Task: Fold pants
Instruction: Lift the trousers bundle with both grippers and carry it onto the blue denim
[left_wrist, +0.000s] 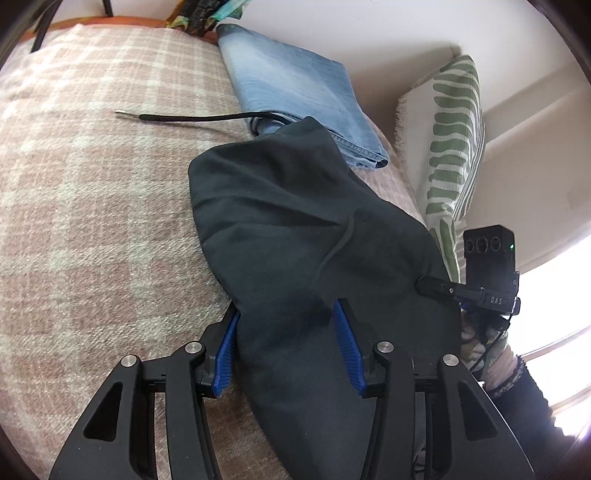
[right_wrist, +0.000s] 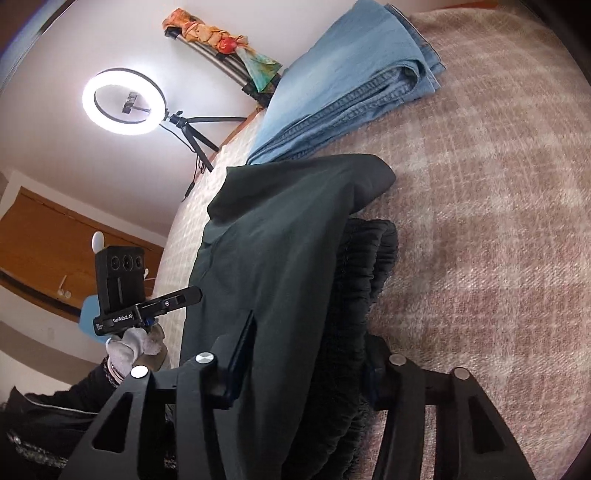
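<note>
Fingers of the left gripper (left_wrist: 286, 343), blue-padded, part-open at the bottom centre of the left wrist view and pressed against a bunched fold of the dark pants (left_wrist: 295, 229). Fingers of the right gripper (right_wrist: 306, 369), low in the right wrist view, closed partway around the pants' gathered waistband (right_wrist: 369, 273); left finger flat against the cloth, right pad mostly hidden behind the ruffled elastic, so grip taken as firm. No earlier view given for comparison.

Pants draped in a loose heap across the middle of both views, lying on a bed under a pink-and-cream plaid blanket (left_wrist: 92, 184). Folded blue jeans (left_wrist: 291, 96) just beyond, at upper centre, touching the pants' far edge. Black cord (left_wrist: 184, 118) stretched over the blanket at upper left of the left wrist view. Green-patterned pillow (left_wrist: 454, 140) upright at right. Lit ring light (right_wrist: 122, 101) on a tripod at upper left of the right wrist view, white wall behind; gloved hand (right_wrist: 133, 343) at lower left.
</note>
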